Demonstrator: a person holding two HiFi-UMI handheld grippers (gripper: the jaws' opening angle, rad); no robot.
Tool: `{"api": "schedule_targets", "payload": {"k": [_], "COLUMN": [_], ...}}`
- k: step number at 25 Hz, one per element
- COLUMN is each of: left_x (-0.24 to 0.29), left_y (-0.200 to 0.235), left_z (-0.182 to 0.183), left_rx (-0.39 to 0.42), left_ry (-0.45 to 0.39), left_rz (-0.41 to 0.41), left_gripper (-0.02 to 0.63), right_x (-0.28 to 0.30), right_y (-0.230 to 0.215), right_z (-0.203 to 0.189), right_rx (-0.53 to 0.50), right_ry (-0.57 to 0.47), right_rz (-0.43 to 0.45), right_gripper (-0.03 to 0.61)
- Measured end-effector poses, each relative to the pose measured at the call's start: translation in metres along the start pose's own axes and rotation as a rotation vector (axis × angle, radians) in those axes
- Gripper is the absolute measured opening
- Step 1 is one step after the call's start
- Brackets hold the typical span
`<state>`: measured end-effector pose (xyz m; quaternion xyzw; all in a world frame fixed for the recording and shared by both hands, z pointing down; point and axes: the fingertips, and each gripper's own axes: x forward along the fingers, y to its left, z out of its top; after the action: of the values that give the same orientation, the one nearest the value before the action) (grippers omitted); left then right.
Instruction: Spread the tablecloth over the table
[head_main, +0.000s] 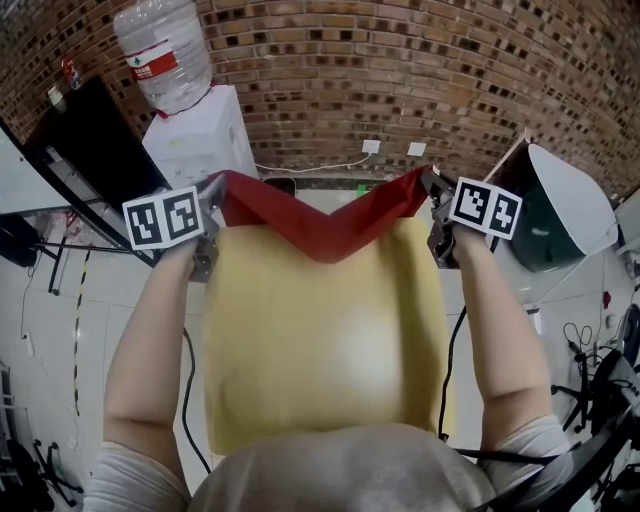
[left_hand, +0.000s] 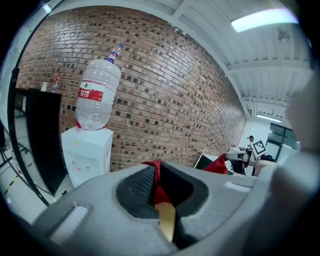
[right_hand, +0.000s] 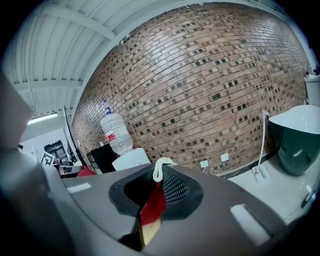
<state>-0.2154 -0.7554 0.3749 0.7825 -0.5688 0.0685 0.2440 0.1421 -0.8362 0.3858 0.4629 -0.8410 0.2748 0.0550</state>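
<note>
Left gripper (head_main: 212, 190) and right gripper (head_main: 432, 190) each pinched shut on 1 tablecloth (head_main: 320, 330) corner. Cloth hung stretched between 2 grippers, yellow side up, red edge sagging. Table not visible; spreading likely early, laying and smoothing left.

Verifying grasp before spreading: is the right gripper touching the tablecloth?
Touching. The right gripper view shows the right gripper shut on the tablecloth, with the red cloth pinched in it.

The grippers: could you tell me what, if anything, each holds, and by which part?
Both hold the tablecloth: the left gripper pinches its far left corner, the right gripper its far right corner, jaws shut on it.
</note>
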Motion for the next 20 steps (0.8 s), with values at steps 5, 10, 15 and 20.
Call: {"api": "schedule_targets", "payload": {"k": [5, 10, 15, 20], "left_x": [-0.010, -0.028, -0.046, -0.071], "left_y": [0.003, 0.020, 0.038, 0.042], "left_z": [-0.007, -0.021, -0.035, -0.047], "left_rx": [0.027, 0.007, 0.028, -0.003], "left_ry": [0.006, 0.008, 0.034, 0.034], "left_rz": [-0.005, -0.001, 0.007, 0.004], "left_gripper": [0.008, 0.008, 0.008, 0.008], "right_x": [-0.007, -0.022, -0.040, -0.066], "right_y": [0.005, 0.005, 0.003, -0.007], "right_z": [-0.006, -0.016, -0.031, -0.046], "right_rx": [-0.038, -0.060, -0.043, -0.017], "right_ry": [0.023, 0.048, 0.068, 0.078], "right_rz": [-0.037, -0.089, -0.125, -0.178], "right_gripper": [0.020, 0.019, 0.018, 0.018]}}
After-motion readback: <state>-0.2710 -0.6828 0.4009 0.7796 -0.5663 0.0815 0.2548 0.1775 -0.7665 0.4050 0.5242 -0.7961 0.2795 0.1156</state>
